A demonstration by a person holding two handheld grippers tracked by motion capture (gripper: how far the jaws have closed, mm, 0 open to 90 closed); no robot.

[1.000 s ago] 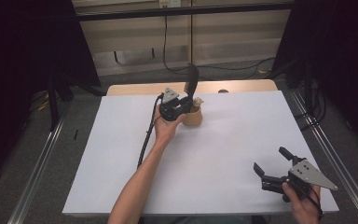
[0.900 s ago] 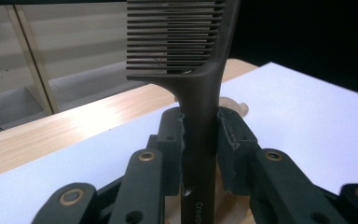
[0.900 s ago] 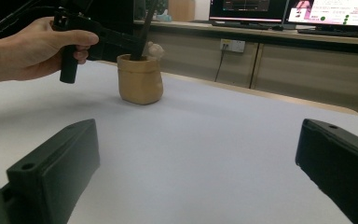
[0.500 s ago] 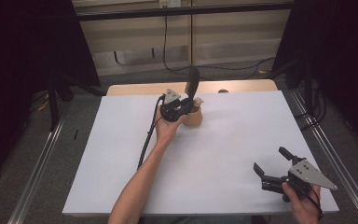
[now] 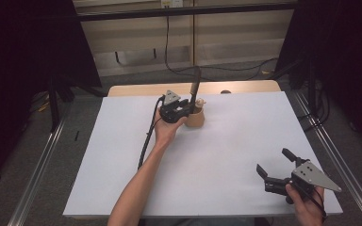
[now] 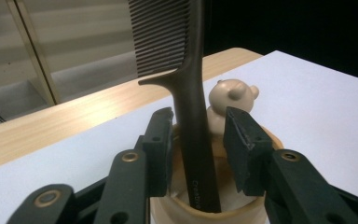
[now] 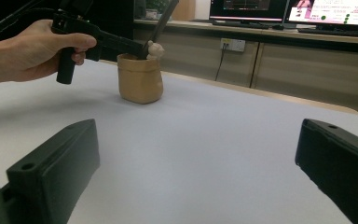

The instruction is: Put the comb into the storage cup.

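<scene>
Your left tool (image 5: 190,107) sits toward twelve o'clock on the white-covered counter (image 5: 245,141), its jaws reaching over the rim of the small tan cup-shaped holder (image 5: 196,118). In the left gripper view, the two black jaws stand on either side of the dark brown plastic comb (image 6: 193,126), which stands nearly upright in the holder with its teeth at the top, toward eleven o'clock of the handle. The jaw at nine o'clock looks just against the handle; the jaw at three o'clock is a little apart from it, so the left tool is parted around the comb rather than clamped on it. A small beige bear figure (image 6: 230,100) rises from the holder's far rim, just behind the comb at one o'clock.

Your right tool (image 5: 275,164) is well apart from all this, low near five o'clock of the counter, with its jaws spread wide and nothing between them. In the right gripper view, the holder (image 7: 140,78) stands on the counter at eleven o'clock, your left hand (image 7: 32,49) beside it.
</scene>
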